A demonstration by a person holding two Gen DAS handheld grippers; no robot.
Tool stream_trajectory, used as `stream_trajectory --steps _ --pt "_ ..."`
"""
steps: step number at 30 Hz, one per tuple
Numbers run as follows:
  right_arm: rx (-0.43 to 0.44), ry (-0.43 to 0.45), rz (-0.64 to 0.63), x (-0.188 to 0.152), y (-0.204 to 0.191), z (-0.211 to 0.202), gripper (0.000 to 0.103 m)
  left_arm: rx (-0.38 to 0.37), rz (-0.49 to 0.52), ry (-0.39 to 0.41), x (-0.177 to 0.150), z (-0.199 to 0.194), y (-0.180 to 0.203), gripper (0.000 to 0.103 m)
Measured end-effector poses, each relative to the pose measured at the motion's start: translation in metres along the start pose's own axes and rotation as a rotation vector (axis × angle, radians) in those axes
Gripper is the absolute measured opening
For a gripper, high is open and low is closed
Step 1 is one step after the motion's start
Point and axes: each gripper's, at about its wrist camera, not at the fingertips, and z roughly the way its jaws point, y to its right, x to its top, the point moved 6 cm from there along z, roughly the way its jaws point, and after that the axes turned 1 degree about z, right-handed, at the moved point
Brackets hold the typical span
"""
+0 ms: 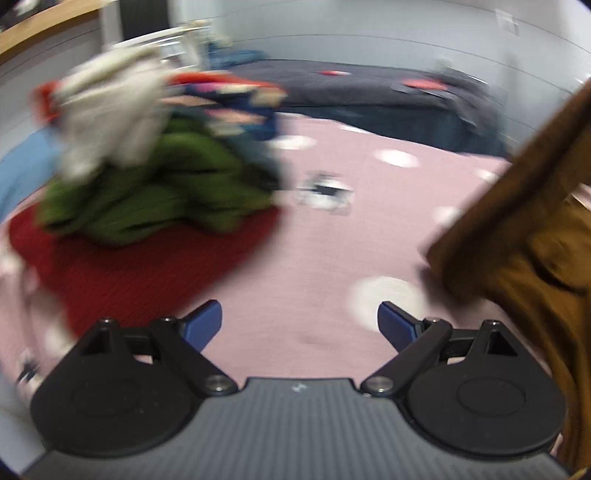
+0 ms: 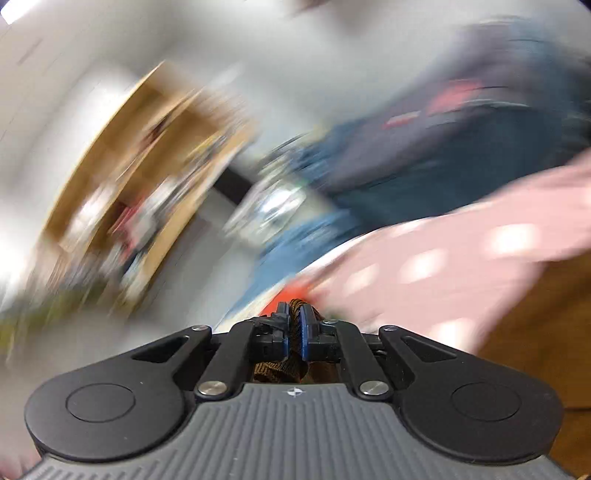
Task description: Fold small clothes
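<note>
Right gripper [image 2: 293,328] was clamped tight on brown knit garment [image 1: 524,258], lifting it off pink dotted bedsheet [image 1: 314,266], prob. to shake it flat. Left gripper [image 1: 300,325] gaped wide, empty, ready for other edge.

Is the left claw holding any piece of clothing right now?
No, the left claw stands wide open over the bare pink spotted sheet, with nothing between its blue fingertips.

pale grey walls [image 1: 369,22] all round, a blurry light wooden shelf unit [image 2: 147,166] against one, bright ceiling light [image 2: 18,9] up in the corner
</note>
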Motion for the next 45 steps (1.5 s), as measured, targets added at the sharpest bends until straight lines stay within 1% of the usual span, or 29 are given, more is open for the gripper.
stream_trajectory --steps 2,3,4,5,6,9,11,13,14,15,16,17,18,21,22,25,27,29,30,32,33,34,36,37,39,40,42,44,45 --pt "-0.24 0.086 -0.013 0.028 0.056 -0.044 0.009 -0.104 0.054 -0.003 0.001 0.005 0.034 0.092" --pt "-0.361 0.109 -0.021 0.035 0.085 -0.066 0.01 -0.149 0.077 -0.002 0.003 0.008 0.052 0.092" --pt "-0.453 0.123 -0.006 0.039 0.114 -0.086 0.01 -0.187 0.102 0.003 0.005 0.011 0.069 0.092" --pt "-0.518 0.131 0.021 0.037 0.14 -0.105 0.01 -0.22 0.13 0.009 0.007 0.014 0.086 0.092" --pt "-0.557 0.124 0.061 0.034 0.165 -0.12 0.01 -0.247 0.157 0.016 0.011 0.019 0.102 0.091" --pt "-0.612 0.062 0.15 0.015 0.221 -0.141 0.012 -0.304 0.195 0.026 0.026 0.038 0.139 0.087" --pt "-0.61 0.058 0.171 0.004 0.233 -0.152 0.013 -0.309 0.212 0.045 0.037 0.051 0.155 0.081" --pt "-0.578 0.083 0.177 -0.005 0.235 -0.157 0.015 -0.267 0.249 0.067 0.047 0.066 0.164 0.077" --pt "-0.572 0.097 0.173 -0.002 0.233 -0.158 0.021 -0.239 0.277 0.066 0.051 0.076 0.167 0.067" --pt "-0.569 0.107 0.16 -0.003 0.23 -0.159 0.022 -0.232 0.297 0.05 0.053 0.085 0.171 0.061" --pt "-0.569 0.108 0.137 -0.001 0.229 -0.163 0.023 -0.253 0.312 0.024 0.053 0.092 0.177 0.05" --pt "-0.572 0.101 0.106 -0.002 0.224 -0.164 0.023 -0.285 0.334 -0.002 0.052 0.098 0.184 0.049" --pt "-0.577 0.094 0.072 -0.001 0.221 -0.165 0.022 -0.294 0.368 -0.008 0.049 0.102 0.19 0.049" --pt "-0.576 0.072 0.015 0.012 0.222 -0.151 0.022 -0.21 0.492 0.06 0.042 0.104 0.2 0.05" --pt "-0.572 0.071 0.013 0.014 0.222 -0.15 0.022 -0.206 0.505 0.078 0.043 0.105 0.201 0.053" --pt "-0.565 0.072 0.013 0.021 0.227 -0.138 0.022 -0.237 0.546 0.085 0.046 0.111 0.203 0.052" --pt "-0.567 0.067 0.012 0.02 0.227 -0.136 0.022 -0.278 0.59 0.056 0.047 0.118 0.208 0.037" --pt "-0.562 0.066 0.02 0.019 0.228 -0.136 0.022 -0.309 0.64 0.036 0.049 0.123 0.212 0.016" --pt "-0.561 0.06 0.019 0.017 0.227 -0.136 0.022 -0.312 0.654 0.034 0.053 0.124 0.212 0.011" --pt "-0.562 0.042 -0.004 0.015 0.223 -0.138 0.022 -0.366 0.625 0.014 0.071 0.122 0.206 0.006" --pt "-0.561 0.032 -0.026 0.015 0.22 -0.138 0.022 -0.382 0.611 0.026 0.085 0.12 0.201 0.006" --pt "-0.556 0.025 -0.047 0.016 0.217 -0.137 0.022 -0.375 0.615 0.051 0.102 0.119 0.195 0.006" --pt "-0.548 0.024 -0.067 0.019 0.214 -0.137 0.022 -0.305 0.628 0.098 0.137 0.125 0.185 0.006" --pt "-0.554 0.027 -0.07 0.02 0.215 -0.135 0.022 -0.264 0.62 0.102 0.154 0.133 0.181 0.006" --pt "-0.57 0.029 -0.078 0.022 0.215 -0.13 0.022 -0.178 0.554 0.091 0.182 0.155 0.172 0.006" --pt "-0.577 0.037 -0.083 0.023 0.215 -0.127 0.023 -0.159 0.515 0.079 0.193 0.163 0.168 0.008" --pt "-0.576 0.046 -0.09 0.024 0.212 -0.124 0.024 -0.171 0.43 0.032 0.203 0.175 0.163 0.017" --pt "-0.563 0.028 -0.118 0.02 0.208 -0.12 0.024 -0.177 0.401 0.026 0.2 0.174 0.165 0.026" --pt "-0.547 0.007 -0.145 0.017 0.205 -0.116 0.024 -0.225 0.41 0.034 0.193 0.168 0.168 0.032"
